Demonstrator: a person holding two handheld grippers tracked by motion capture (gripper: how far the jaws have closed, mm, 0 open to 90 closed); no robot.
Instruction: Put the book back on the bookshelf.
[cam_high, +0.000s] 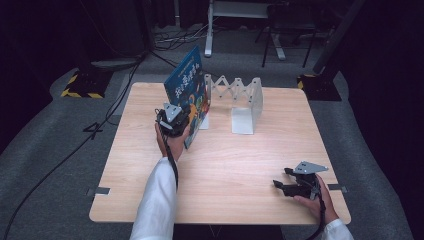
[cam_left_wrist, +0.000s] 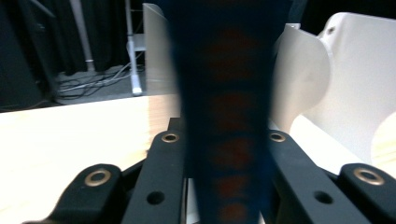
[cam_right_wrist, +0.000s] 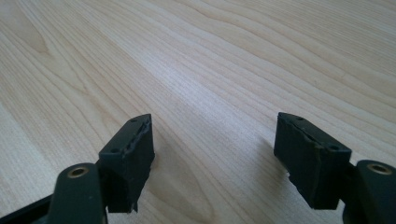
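Toward the back of the wooden table, left of centre, a blue picture book stands tilted, its top leaning away to the left. Its lower edge rests beside the near left end plate of a white expanding book rack. The left gripper, held in the person's left hand, has its jaws pinching the book's near edge. From the left gripper view the blurred blue spine fills the gap between both black jaws, with the rack's white plates just behind it. The right gripper sits low over the near right corner of the table, well apart from book and rack, held in the right hand. In the right gripper view its jaws are spread wide over bare wood, pinching nothing. Beyond the table, dark floor carries cables and a stand's legs.
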